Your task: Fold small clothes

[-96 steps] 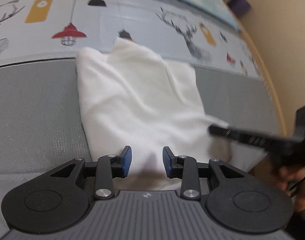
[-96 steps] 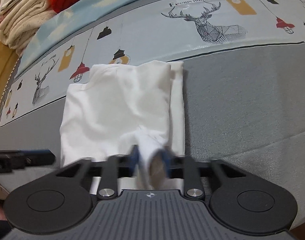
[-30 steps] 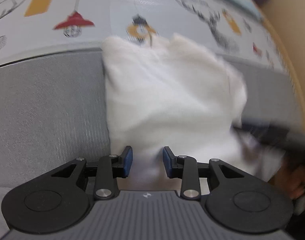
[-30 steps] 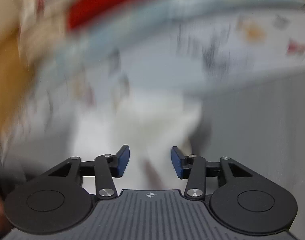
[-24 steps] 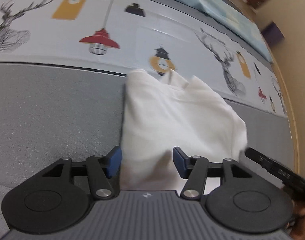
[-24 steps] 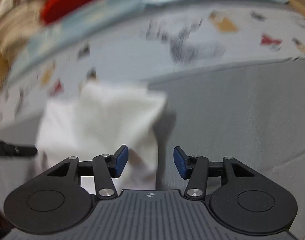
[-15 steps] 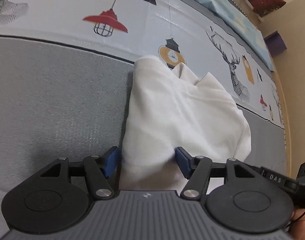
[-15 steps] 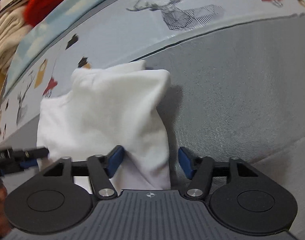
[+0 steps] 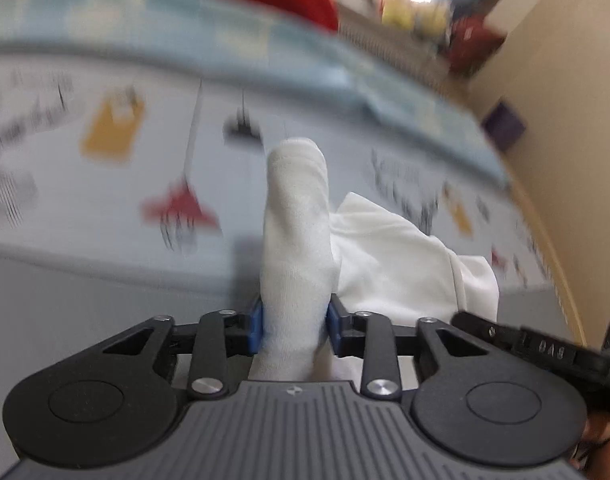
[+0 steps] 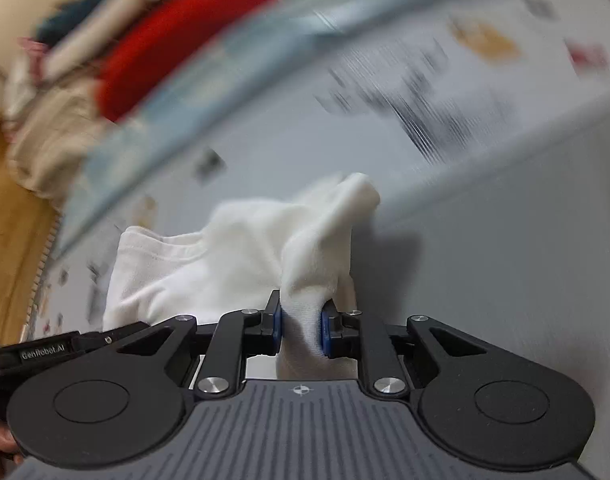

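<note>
Closest in, the left gripper [image 9: 292,328] has its blue pads clamped on a bunched-up fold of the white garment [image 9: 385,264], and the pinched bit sticks up past the fingertips like a fat thumb. Same deal on the other side: the right gripper [image 10: 301,330] is squeezed tight on its own wad of the same white garment [image 10: 233,256], with the cloth bulging out above the pads. In the left wrist view you can see the other tool poking in from the right edge, so the two sit pretty close to each other. The rest of the shirt drapes between and beyond them, partly lifted, over the grey mat [image 10: 505,280]. Past that comes the pale printed sheet [image 9: 105,184] with lamp and deer drawings, all smeared by motion blur. Farthest back there's a light blue blanket edge [image 9: 209,40] and a pile of folded stuff, including something red [image 10: 177,36]. Beige wall [image 9: 569,80] on the right.
</note>
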A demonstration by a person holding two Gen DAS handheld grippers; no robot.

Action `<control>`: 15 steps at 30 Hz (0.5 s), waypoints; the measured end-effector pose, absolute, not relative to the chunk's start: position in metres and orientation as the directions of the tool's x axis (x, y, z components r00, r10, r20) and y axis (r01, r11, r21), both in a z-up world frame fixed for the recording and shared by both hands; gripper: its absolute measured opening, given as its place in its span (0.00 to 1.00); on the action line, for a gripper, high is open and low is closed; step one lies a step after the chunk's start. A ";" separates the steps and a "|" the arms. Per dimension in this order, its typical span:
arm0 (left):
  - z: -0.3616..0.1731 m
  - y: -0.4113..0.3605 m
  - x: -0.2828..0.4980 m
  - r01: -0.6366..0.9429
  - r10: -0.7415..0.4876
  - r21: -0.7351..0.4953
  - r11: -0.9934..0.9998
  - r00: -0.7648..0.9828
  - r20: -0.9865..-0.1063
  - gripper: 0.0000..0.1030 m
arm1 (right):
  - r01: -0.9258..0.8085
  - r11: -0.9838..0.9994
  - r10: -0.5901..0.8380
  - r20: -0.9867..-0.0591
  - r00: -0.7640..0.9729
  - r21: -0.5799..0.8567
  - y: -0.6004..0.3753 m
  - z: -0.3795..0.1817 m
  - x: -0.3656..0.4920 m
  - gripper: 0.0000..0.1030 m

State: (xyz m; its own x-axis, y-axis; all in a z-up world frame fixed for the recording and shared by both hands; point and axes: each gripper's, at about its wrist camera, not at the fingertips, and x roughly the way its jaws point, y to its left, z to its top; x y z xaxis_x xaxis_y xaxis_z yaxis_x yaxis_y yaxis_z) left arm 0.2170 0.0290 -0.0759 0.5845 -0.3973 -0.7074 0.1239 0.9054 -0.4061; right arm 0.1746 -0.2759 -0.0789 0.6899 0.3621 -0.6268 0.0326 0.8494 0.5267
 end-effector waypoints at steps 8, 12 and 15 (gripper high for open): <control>-0.081 0.074 0.214 0.037 -0.405 -0.459 0.888 0.538 -0.740 0.52 | 0.032 0.912 0.269 -0.656 0.705 0.408 -0.254 -0.073 0.177 0.41; -0.129 0.062 0.213 0.046 -0.331 -0.333 0.942 0.297 -0.896 0.50 | 0.022 0.962 0.228 -0.852 0.471 0.270 -0.240 -0.113 0.178 0.43; -0.141 0.057 0.203 0.065 -0.250 -0.241 0.968 0.241 -0.938 0.51 | 0.116 0.956 0.201 -0.891 0.407 0.268 -0.252 -0.124 0.172 0.46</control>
State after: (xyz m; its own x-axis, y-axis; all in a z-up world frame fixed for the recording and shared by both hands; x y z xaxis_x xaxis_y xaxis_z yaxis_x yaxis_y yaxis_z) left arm 0.2030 0.0571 -0.1408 0.2406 -0.2500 -0.9379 0.0650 0.9682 -0.2415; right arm 0.1725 -0.2517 -0.1238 0.4070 0.2009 -0.8911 0.1156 0.9564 0.2684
